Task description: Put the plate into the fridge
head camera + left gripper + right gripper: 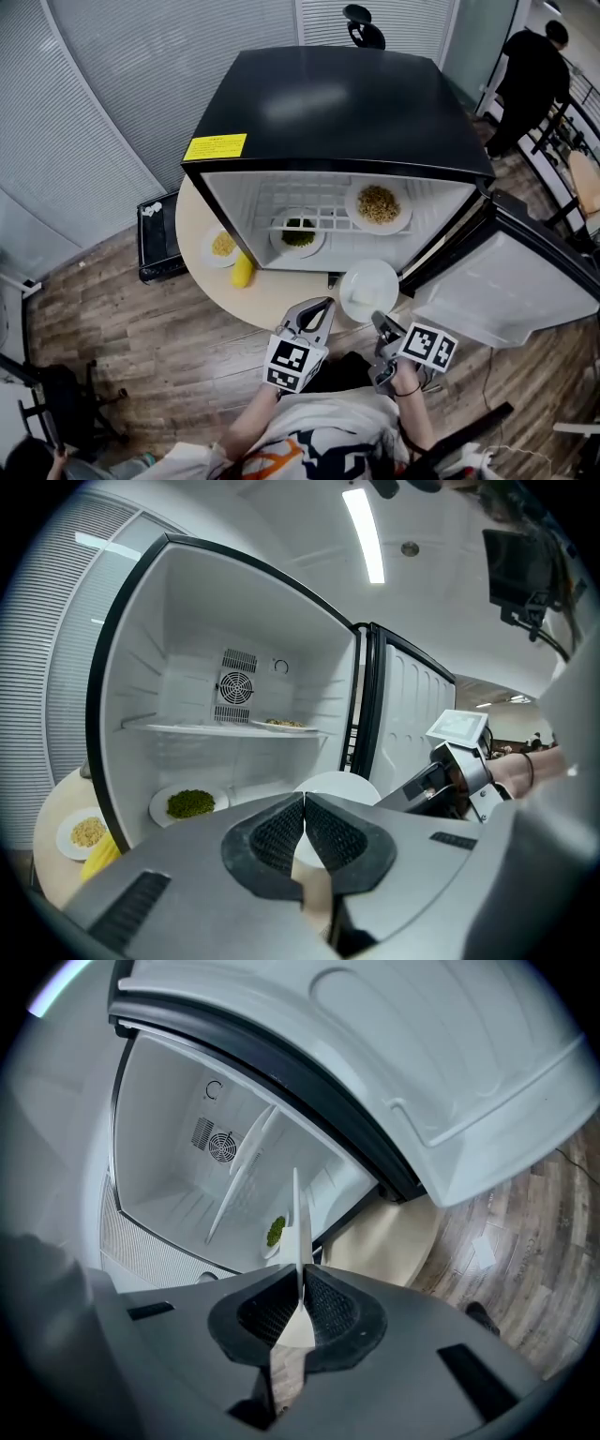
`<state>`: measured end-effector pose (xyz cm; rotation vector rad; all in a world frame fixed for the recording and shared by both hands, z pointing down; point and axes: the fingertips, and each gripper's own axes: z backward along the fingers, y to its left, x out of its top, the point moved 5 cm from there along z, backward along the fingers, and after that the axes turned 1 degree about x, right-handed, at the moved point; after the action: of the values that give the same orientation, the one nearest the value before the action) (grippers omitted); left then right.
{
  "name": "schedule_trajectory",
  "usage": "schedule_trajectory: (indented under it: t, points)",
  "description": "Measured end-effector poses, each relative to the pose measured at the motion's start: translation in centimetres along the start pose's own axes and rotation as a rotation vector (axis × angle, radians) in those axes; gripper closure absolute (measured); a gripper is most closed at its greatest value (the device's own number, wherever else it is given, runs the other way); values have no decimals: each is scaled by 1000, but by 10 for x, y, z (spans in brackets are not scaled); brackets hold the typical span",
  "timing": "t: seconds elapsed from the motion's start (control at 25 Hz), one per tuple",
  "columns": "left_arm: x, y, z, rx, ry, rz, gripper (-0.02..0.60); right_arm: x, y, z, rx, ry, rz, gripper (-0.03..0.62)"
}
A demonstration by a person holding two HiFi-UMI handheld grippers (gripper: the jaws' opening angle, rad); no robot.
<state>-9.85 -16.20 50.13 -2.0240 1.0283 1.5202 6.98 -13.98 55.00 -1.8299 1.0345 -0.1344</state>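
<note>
An empty white plate (368, 289) hangs over the round table's front edge, just before the open black fridge (337, 103). My right gripper (381, 324) is shut on the plate's near rim. In the right gripper view the plate (302, 1227) shows edge-on, pinched between the pads of that gripper (300, 1290). My left gripper (321, 306) hovers to the plate's left, shut with nothing in it. In the left gripper view its pads (281, 836) meet at the gripper's tip (305, 803), and the plate (335, 782) shows behind them.
Inside the fridge, a plate of greens (298, 234) lies on the floor and a plate of noodles (378, 206) on the wire shelf. The door (506, 281) swings open at right. A plate of yellow food (222, 246) and a yellow item (243, 270) sit on the table (281, 298). A person (530, 75) stands far right.
</note>
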Motion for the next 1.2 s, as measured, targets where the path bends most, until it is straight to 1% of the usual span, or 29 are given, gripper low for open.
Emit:
schedule_trajectory:
  t: [0.2, 0.48, 0.64, 0.84, 1.0, 1.2]
  points:
    - [0, -4, -2, -8, 3, 0, 569, 7, 2, -4, 0, 2, 11, 568]
    - [9, 13, -10, 25, 1, -2, 569, 20, 6, -30, -1, 19, 23, 568]
    - [12, 18, -15, 31, 2, 3, 569, 31, 7, -50, -11, 29, 35, 568]
    - [11, 19, -24, 23, 15, 4, 569, 40, -1, -72, -55, 25, 27, 568]
    - [12, 23, -28, 32, 20, 9, 569, 47, -1, -84, -67, 5, 31, 569]
    - [12, 26, -33, 36, 23, 13, 569, 52, -4, -95, -108, -31, 80, 568]
